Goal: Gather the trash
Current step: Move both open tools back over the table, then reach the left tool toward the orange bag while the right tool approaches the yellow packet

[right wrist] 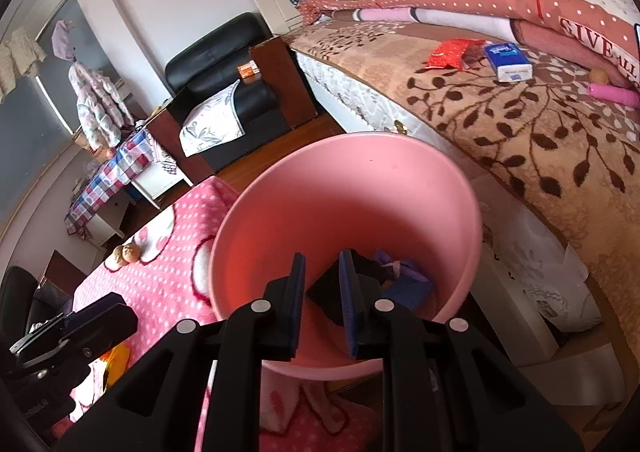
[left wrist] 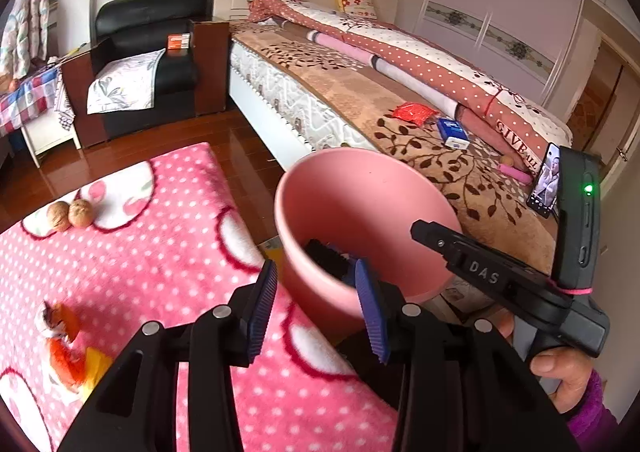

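At the far left of the left wrist view, one orange and white wrapper (left wrist: 60, 348) with a yellow piece beside it lies on the pink dotted blanket (left wrist: 160, 252) that covers the counter. Further back on the same blanket sit two walnuts (left wrist: 70, 214), touching each other. The left gripper (left wrist: 316, 310) hangs over the blanket's right edge with its two blue pads apart and nothing between them.

Just right of it stands one pink bin (left wrist: 360, 220), beside the counter and in front of the bed (left wrist: 400, 108). Dark scraps lie at its bottom: one black piece (right wrist: 326, 288), a purple crumpled bit (right wrist: 394, 266) and a blue piece (right wrist: 408, 292); anything more is hidden by the fingers. The right gripper (right wrist: 322, 302) is poised above the bin's mouth, its two pads parted with a narrow gap and holding nothing.

On the bed's brown leaf-patterned cover, to the right, lie one red packet (left wrist: 412, 112), one blue and white tissue pack (left wrist: 454, 132) just beside it, and near the quilt one pink tube (left wrist: 516, 172) with a small round tan thing (left wrist: 508, 161) next to it.
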`<action>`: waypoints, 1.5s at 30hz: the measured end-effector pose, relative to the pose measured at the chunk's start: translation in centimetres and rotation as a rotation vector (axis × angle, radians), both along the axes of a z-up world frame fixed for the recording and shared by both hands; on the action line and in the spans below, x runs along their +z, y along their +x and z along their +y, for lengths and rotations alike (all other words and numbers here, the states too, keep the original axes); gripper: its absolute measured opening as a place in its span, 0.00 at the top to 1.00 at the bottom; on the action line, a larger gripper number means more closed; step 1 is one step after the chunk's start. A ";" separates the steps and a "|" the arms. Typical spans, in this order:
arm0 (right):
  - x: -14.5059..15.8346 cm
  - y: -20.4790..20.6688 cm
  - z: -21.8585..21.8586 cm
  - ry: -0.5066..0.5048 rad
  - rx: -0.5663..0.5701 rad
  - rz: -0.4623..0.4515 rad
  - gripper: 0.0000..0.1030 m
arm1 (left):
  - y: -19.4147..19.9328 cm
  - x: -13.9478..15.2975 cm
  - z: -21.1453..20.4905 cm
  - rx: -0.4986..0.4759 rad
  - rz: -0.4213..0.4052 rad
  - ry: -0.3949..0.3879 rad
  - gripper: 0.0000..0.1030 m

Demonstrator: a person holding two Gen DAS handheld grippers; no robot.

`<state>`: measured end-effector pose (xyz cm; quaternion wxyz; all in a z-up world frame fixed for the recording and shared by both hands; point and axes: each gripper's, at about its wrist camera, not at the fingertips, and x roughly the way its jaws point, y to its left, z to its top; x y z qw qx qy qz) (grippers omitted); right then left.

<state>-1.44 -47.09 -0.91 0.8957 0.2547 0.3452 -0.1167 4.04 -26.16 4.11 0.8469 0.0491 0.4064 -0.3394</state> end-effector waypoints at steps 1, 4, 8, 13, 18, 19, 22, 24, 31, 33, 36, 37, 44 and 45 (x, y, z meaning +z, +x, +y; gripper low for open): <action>0.2 -0.1 0.4 -0.002 0.008 -0.004 0.83 | 0.0 0.0 0.4 0.006 0.000 0.000 0.61; 0.3 -0.1 1.2 -0.003 0.025 -0.010 0.83 | -0.1 0.0 1.7 0.032 -0.001 0.003 0.61; 0.5 -0.2 2.7 -0.001 0.052 -0.020 0.83 | -0.4 0.2 3.7 0.070 -0.022 0.011 0.59; 0.6 -0.6 4.9 0.012 0.079 -0.057 0.83 | -0.6 0.0 6.5 0.132 -0.043 0.024 0.56; 0.5 -0.5 7.6 0.005 0.145 -0.065 0.83 | -0.5 -0.5 9.2 0.198 -0.032 0.034 0.56; 0.5 -0.4 8.0 0.002 0.157 -0.062 0.83 | -0.5 -0.6 9.6 0.208 -0.029 0.034 0.56; 0.5 -0.3 9.2 -0.006 0.186 -0.054 0.83 | -0.4 -1.0 11.2 0.244 -0.019 0.032 0.56; 0.3 -0.3 9.7 -0.003 0.197 -0.049 0.83 | -0.4 -1.2 12.1 0.264 -0.015 0.033 0.56; -0.3 -0.1 11.9 -0.014 0.258 -0.021 0.83 | -0.2 -2.1 15.3 0.339 0.002 0.035 0.56; -0.4 0.0 12.3 -0.019 0.270 -0.018 0.83 | -0.3 -2.3 16.1 0.355 0.004 0.037 0.56; -0.5 0.0 12.8 -0.025 0.283 -0.011 0.83 | -0.3 -2.5 17.0 0.374 0.005 0.042 0.56; -0.5 0.1 13.0 -0.027 0.287 -0.008 0.83 | -0.3 -2.6 17.5 0.384 0.006 0.044 0.56; -0.8 0.3 13.4 -0.031 0.297 0.010 0.83 | -0.2 -3.1 19.4 0.428 0.016 0.057 0.56; -0.9 0.4 13.4 -0.031 0.297 0.014 0.83 | -0.2 -3.2 19.7 0.435 0.017 0.059 0.56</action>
